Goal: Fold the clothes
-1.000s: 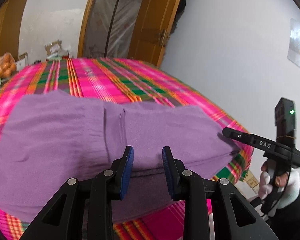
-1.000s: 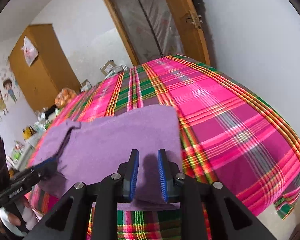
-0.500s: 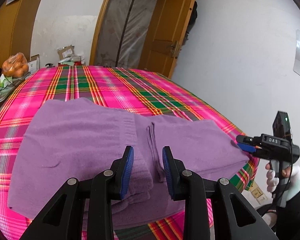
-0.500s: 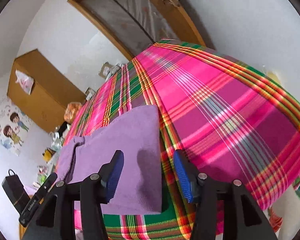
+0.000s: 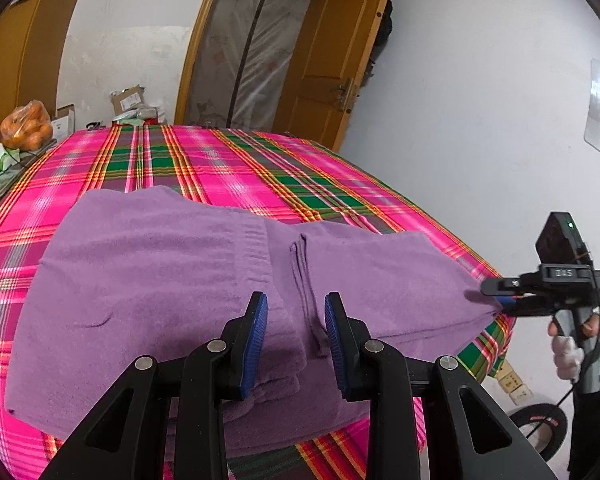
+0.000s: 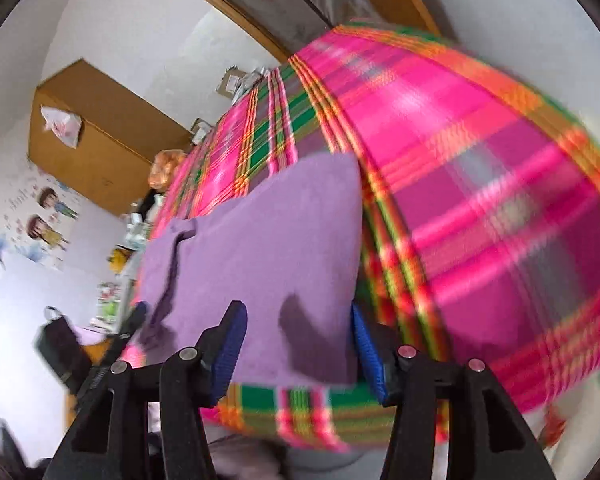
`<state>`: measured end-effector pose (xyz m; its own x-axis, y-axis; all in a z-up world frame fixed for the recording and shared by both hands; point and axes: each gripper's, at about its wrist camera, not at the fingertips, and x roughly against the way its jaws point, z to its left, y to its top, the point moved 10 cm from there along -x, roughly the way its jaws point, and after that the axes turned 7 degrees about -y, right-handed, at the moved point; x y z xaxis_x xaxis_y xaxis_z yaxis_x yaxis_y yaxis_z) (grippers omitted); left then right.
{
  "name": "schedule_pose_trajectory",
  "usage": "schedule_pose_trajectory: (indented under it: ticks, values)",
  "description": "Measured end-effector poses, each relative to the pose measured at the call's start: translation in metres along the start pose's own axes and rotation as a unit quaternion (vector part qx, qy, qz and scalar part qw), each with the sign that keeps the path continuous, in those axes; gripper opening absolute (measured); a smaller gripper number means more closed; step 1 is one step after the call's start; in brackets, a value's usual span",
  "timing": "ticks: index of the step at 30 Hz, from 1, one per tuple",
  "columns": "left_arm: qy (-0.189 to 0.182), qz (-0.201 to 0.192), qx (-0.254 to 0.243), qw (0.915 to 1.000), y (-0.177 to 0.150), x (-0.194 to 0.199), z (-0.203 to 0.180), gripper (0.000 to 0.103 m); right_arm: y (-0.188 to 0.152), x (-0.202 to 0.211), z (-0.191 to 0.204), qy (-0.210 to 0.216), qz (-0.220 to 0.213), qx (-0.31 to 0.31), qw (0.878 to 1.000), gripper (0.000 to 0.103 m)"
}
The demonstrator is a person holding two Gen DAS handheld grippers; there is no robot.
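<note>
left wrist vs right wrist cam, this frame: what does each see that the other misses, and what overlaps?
Only the left wrist view: the open wooden door, and the right tongs from outside at the garment's right corner, in a white-gloved hand.

Only the right wrist view: the wooden cabinet with a plastic bag on it, cartoon wall stickers, and the right tongs' wide-spread blue pads. This view is motion-blurred.

Both: the folded purple garment on the pink plaid bedcover, and the bag of oranges.

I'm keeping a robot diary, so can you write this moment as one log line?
step: folding | purple garment: folded on plaid bed | left gripper: open, empty | right gripper: open at right edge
</note>
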<state>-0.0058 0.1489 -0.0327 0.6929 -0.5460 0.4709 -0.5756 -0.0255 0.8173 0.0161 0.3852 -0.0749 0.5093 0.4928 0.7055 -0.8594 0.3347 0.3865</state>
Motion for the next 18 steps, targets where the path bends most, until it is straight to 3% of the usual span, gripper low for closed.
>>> schedule_pose_trajectory:
  ticks: [5, 10, 15, 18]
  values:
    - [0.003, -0.008, 0.009, 0.9999, 0.003, 0.005, 0.005, 0.031, 0.005, -0.005, -0.004, 0.041, 0.004, -0.060, 0.997, 0.052]
    - [0.006, -0.017, 0.014, 0.9997, 0.005, 0.012, 0.009, 0.031, 0.010, -0.021, 0.005, 0.049, -0.004, -0.081, 0.996, 0.044]
    - [0.008, -0.023, 0.023, 0.9994, 0.007, 0.015, 0.017, 0.031, 0.012, -0.015, -0.003, 0.101, -0.044, -0.146, 0.983, 0.038]
    - [0.007, -0.023, 0.029, 0.9993, 0.007, 0.015, 0.020, 0.031, 0.016, -0.002, -0.011, 0.111, -0.077, -0.164, 0.977, 0.033]
